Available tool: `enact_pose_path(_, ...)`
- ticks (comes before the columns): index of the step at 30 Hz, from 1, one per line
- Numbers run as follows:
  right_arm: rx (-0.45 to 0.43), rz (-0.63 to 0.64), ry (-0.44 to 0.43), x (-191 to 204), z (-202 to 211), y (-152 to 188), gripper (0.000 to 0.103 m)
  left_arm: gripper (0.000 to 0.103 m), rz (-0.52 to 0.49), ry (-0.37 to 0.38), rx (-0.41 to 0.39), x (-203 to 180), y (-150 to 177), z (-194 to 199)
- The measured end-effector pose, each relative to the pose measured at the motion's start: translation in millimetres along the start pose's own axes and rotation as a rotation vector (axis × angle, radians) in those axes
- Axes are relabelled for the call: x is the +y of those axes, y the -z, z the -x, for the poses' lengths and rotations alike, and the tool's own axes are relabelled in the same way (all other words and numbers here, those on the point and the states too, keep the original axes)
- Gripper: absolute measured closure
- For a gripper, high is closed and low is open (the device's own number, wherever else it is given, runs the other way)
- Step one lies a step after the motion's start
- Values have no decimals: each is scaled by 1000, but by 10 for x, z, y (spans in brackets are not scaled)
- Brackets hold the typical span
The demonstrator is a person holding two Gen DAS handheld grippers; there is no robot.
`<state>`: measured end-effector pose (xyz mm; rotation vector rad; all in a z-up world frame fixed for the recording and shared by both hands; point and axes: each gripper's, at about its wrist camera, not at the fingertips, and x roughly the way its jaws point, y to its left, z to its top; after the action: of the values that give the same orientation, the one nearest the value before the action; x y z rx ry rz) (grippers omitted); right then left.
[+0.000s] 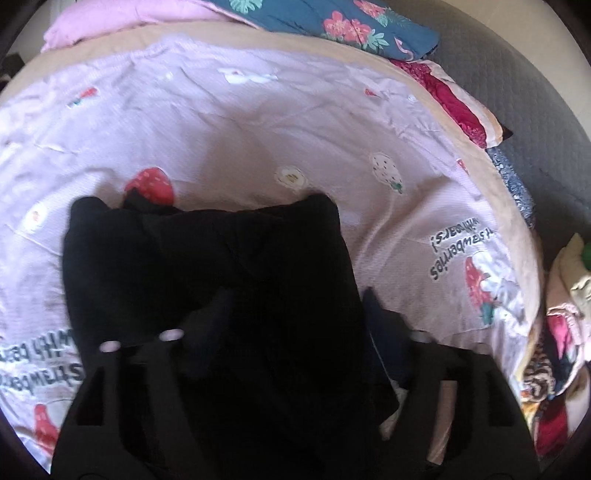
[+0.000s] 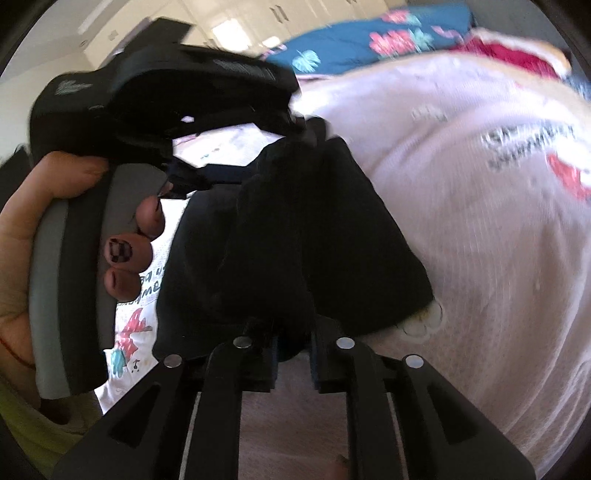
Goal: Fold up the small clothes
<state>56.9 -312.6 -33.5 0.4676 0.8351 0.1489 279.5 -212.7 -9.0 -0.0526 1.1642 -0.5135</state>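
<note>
A pink strawberry-print bedspread [image 1: 258, 140] covers the bed. On it lies the black garment [image 1: 207, 266], long axis running away from both grippers. The left gripper [image 1: 295, 332] straddles its near end, jaws wide, not pressing. The right gripper [image 2: 293, 354], jaws narrowly parted, meets the near edge; grip unclear.

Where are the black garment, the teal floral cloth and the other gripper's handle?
black garment [image 1: 207, 266], left wrist view, its flat middle.
teal floral cloth [image 1: 332, 22], left wrist view, flower print.
left gripper [image 2: 122, 122], right wrist view, its black body.
</note>
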Motion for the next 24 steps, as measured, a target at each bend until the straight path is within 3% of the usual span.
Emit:
enact_pose_path(3,26,-67,-29,-144,-16,-5,82,30,-1,29,-2,2,-8,1)
enact_pose_path(7,60,-130,-98,-276,11,-22,73,24,33,88,-78,152,48,288)
enact_pose_path(9,63,-167,-149,-343,63,-71,51,23,25,53,-130,269,118,457)
enact_pose_path(12,22,-189,-209,-396,218,-289,39,22,18,-80,-203,545,345,662)
enact_pose_path(15,3,-145,-187,-345,251,-586,31,22,53,-140,-206,798,551,663)
enact_pose_path(19,79,-62,-120,-228,-61,-958,31,22,37,-227,-201,915,743,573)
enact_pose_path(24,146,-43,-49,-168,-482,-1301,31,22,4,-234,-206,831,897,495)
